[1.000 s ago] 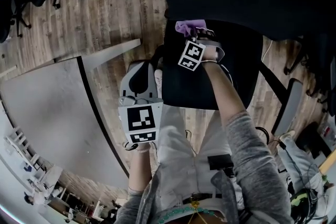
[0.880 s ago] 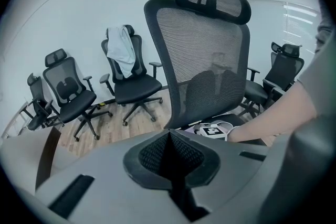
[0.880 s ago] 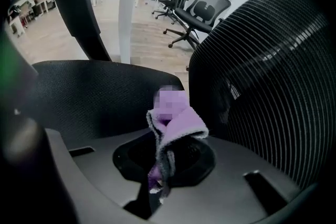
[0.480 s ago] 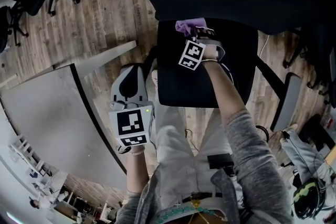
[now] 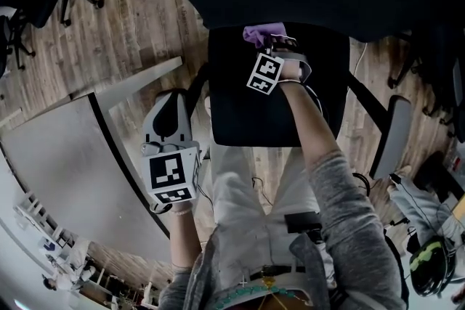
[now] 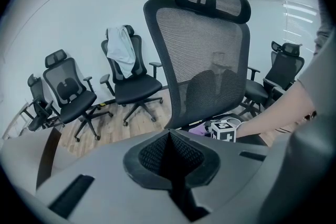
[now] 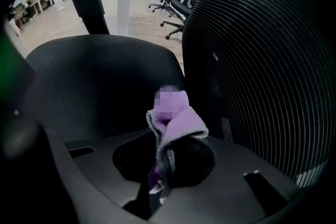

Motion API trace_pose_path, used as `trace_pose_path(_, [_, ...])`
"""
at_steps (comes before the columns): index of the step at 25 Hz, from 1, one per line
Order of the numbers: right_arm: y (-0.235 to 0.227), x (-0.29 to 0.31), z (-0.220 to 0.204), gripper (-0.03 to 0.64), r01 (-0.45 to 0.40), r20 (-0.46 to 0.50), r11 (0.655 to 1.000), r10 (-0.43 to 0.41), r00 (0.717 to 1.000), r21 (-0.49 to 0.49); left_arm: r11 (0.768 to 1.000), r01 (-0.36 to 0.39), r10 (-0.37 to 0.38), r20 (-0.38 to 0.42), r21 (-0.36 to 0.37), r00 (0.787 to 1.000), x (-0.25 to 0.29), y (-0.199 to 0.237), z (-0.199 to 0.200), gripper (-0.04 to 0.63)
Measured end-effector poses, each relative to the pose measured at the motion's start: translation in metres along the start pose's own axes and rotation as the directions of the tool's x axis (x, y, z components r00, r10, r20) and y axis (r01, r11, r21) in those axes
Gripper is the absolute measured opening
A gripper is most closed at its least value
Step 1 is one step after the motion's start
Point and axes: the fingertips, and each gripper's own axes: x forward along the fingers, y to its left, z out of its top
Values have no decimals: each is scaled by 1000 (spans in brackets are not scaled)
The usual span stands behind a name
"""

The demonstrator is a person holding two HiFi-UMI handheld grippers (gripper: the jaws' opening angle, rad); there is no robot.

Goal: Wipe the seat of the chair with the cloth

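The black chair seat (image 5: 261,105) lies below me, its mesh backrest (image 7: 262,60) rising at the far side. My right gripper (image 5: 272,46) is at the seat's rear edge by the backrest, shut on a purple cloth (image 5: 263,33). In the right gripper view the cloth (image 7: 176,120) sticks up from between the jaws, just over the seat (image 7: 100,86). My left gripper (image 5: 173,94) hangs left of the chair, over the floor. It is shut and holds nothing; its pads meet in the left gripper view (image 6: 170,136). That view also shows the cloth (image 6: 198,129) on the seat.
A grey table (image 5: 65,163) with a dark edge fills the lower left. The chair's armrest (image 5: 392,134) juts out at right. Other office chairs (image 6: 131,81) stand on the wooden floor (image 5: 131,18), one with a white garment (image 6: 121,44) draped on it.
The left gripper has drifted left and back toward me, away from the chair. The right gripper with the cloth has stayed at the seat's rear.
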Motion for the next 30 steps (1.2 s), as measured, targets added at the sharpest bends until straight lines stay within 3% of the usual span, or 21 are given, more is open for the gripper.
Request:
trace_pose_path(20, [-11,-6,-77,48,0,-100,1000,3,995,28,999,-36,35,10,33,999,-1,-1,-1,9])
trace_pose_path(30, [-15,-8,-94,48,17,-107,999,-14,994,30,999,-38,37,18,31,999,-2,7,-5,9])
